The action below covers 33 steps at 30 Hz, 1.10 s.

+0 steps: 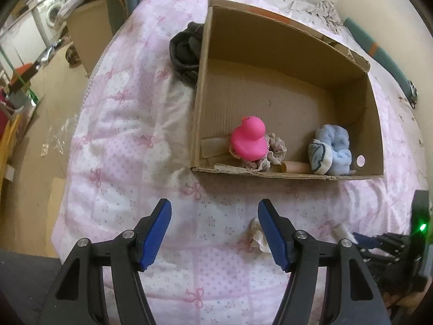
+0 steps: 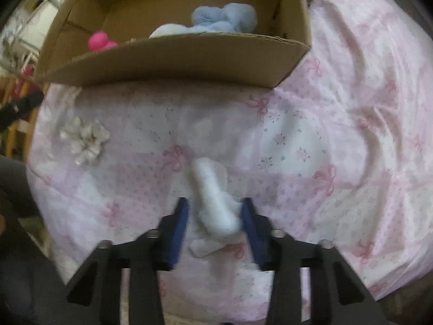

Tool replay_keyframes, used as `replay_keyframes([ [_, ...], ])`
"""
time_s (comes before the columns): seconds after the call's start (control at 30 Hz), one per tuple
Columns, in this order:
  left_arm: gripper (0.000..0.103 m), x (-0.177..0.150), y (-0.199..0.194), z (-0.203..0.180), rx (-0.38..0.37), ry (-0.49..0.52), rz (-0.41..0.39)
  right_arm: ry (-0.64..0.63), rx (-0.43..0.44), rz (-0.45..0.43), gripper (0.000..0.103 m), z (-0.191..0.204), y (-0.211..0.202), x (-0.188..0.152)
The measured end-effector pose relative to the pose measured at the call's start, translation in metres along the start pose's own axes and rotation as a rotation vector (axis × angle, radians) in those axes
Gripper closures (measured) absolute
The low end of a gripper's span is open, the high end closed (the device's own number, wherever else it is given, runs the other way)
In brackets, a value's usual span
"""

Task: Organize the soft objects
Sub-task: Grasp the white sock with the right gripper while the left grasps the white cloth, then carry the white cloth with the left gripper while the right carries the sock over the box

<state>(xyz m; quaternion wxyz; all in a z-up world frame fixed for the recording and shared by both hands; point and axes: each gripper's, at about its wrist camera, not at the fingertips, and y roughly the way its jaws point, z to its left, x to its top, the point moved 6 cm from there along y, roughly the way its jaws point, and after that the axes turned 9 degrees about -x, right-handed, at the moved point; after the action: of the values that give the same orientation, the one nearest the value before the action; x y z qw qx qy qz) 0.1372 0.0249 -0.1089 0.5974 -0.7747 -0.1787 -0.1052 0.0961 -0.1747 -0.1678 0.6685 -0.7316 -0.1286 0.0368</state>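
Low in the right wrist view the right gripper (image 2: pixel 214 211) has a fluffy white sock (image 2: pixel 213 203) between its blue pads, pinching it against the pink quilt (image 2: pixel 338 135); the cardboard box (image 2: pixel 173 59) lies above; in the left wrist view the left gripper (image 1: pixel 214 211) is spread and empty, a cream scrunchie (image 1: pixel 257 234) beside its right finger.

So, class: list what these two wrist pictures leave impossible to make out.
- Left wrist view: the dark bundled cloth is half hidden behind the brown cardboard box.
- Left wrist view: the cream frilly scrunchie is partly covered by the tongs.
- Right wrist view: blur hides whether the pale blue fluffy item is gripped.
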Motion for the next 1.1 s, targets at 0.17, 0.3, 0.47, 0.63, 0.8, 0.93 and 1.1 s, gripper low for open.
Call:
replay_keyframes([
  [0.17, 0.04, -0.003, 0.009, -0.013, -0.012, 0.06, 0.024, 0.082, 0.031, -0.108, 0.077, -0.013, -0.032, 0.009],
  [0.3, 0.04, -0.008, 0.018, -0.016, -0.018, 0.066, 0.055, 0.143, 0.126, -0.248, 0.077, -0.012, -0.074, 0.022],
  [0.47, 0.04, -0.022, 0.046, -0.031, -0.084, 0.092, 0.178, 0.195, 0.179, -0.279, 0.077, -0.005, -0.089, 0.031],
  [0.63, 0.04, -0.031, 0.07, -0.05, -0.087, 0.151, 0.233, 0.193, 0.178, -0.252, 0.077, -0.003, -0.077, 0.041],
  [0.8, 0.04, -0.04, 0.081, -0.064, -0.077, 0.219, 0.239, 0.195, 0.166, -0.234, 0.077, -0.004, -0.069, 0.039],
  [0.93, 0.071, -0.044, 0.077, -0.073, -0.091, 0.241, 0.229, 0.194, 0.164, -0.229, 0.077, -0.003, -0.067, 0.038],
  [1.1, 0.091, -0.045, 0.072, -0.073, -0.058, 0.273, 0.219, 0.179, 0.159, -0.222, 0.077, 0.001, -0.066, 0.039],
])
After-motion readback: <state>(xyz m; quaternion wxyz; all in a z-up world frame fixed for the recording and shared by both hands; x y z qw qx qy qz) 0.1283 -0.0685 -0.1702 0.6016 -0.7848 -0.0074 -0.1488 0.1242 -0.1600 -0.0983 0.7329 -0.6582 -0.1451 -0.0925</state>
